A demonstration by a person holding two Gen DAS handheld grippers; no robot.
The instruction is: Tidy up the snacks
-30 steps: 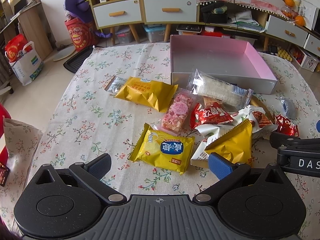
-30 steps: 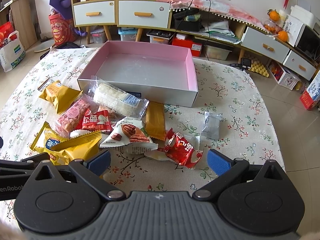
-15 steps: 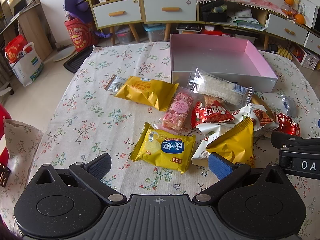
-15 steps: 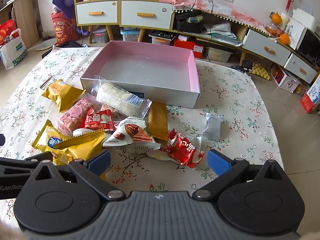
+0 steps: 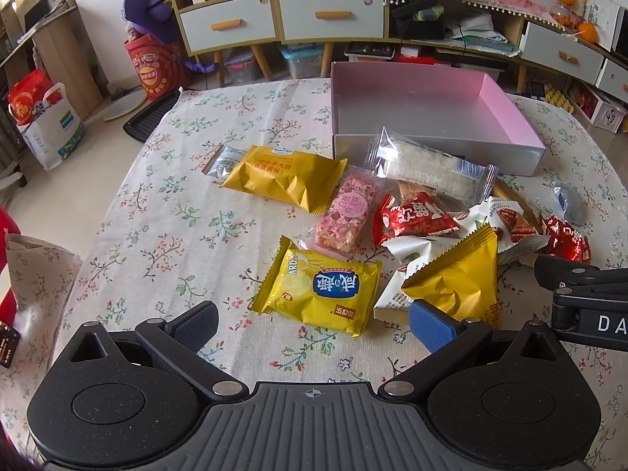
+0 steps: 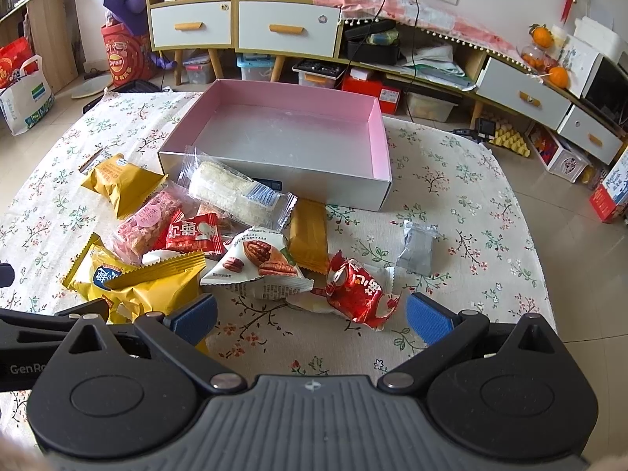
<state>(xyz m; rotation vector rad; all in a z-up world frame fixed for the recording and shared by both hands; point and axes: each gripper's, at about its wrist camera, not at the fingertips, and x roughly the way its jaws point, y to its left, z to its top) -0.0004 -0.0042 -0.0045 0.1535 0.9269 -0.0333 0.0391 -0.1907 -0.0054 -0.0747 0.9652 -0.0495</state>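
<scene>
Floral cloth covers the surface (image 5: 157,204); cabinets w/ drawers behind. Pink box (image 6: 376,145) sits at the far side, nothing in it yet, so sorting looks unstarted.

Snacks lie loose in a heap just in front of the box. Clear rice-bar pack (image 6: 235,192) leans against the box's near wall. Pink candy bar (image 5: 347,212), red packet (image 5: 412,216), pecan pack (image 6: 259,263) overlap mid-pile. Yellow chip pack (image 5: 325,290) lies flat nearest the left tongs (image 5: 314,324); a second, gold pouch (image 5: 455,278) touches the left tongs' right pad. Red foil packet (image 6: 361,290) lies just ahead of the right tongs (image 6: 310,314), between its pads; small silver sachet (image 6: 418,243) sits apart to the right.

Handling, prob.: all light, crinkly, air-puffed bags; foil is slick, contents (chips, rice bar) crush easily. Best to pinch a sealed crimp edge or a flat corner, not the puffed middle, w/ gentle squeeze.

Both tongs spread wide, pinching nothing, hovering low over the near edge. Chip pack is centred ahead of the left, the red foil ahead of the right: likely first picks.
</scene>
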